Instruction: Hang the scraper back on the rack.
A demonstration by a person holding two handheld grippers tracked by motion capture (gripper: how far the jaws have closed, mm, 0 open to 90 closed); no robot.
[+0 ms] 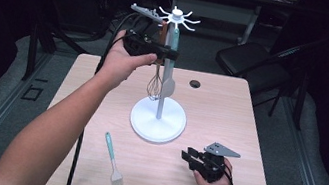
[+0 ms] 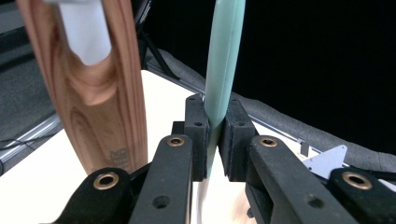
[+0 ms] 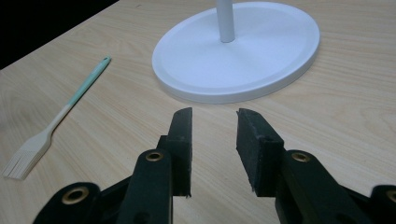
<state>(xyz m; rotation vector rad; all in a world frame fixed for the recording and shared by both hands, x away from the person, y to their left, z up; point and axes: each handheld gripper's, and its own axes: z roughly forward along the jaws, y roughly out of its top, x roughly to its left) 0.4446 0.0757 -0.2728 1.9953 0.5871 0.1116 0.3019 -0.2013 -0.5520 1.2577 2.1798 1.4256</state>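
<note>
left tool [image 2: 215, 140]: clamped on the mint-green handle of a spatula [image 2: 224, 60], the pads pressing it from both sides; in the high view this tool [image 1: 171, 53] is raised well above the worktop, just under the hooks of the stand.
left hand [image 1: 124, 60]: wrapped around the tool's black body, forearm reaching in from the lower left, a cable trailing down behind it.
spatula: hanging upright beside the stand's pole, its pale blade [image 1: 168, 85] pointing down, clear of the base.
wooden handle [image 2: 93, 88]: just beside the left tool in the left gripper view, upright, with a cut-out slot near its top; it belongs to a wire whisk [image 1: 154, 87] hanging next to the spatula.
utensil stand [image 1: 158, 117]: white, a round base on the worktop, a thin pole, and a ring of hooks [image 1: 177, 17] at the top.
right tool [image 3: 214, 140]: jaws apart with nothing between them, aimed at the stand's base [image 3: 238, 51]; in the high view it [image 1: 192, 158] sits low over the worktop at the front right.
right hand [image 1: 213, 182]: gripping the tool's body from the near edge.
pastry brush [image 1: 113, 160]: lying flat on the worktop at the front left, green handle toward the stand, bristles toward the person, well apart from both tools.
worktop [image 1: 229, 118]: light wood, with a dark round grommet [image 1: 195, 84] near the far edge.
</note>
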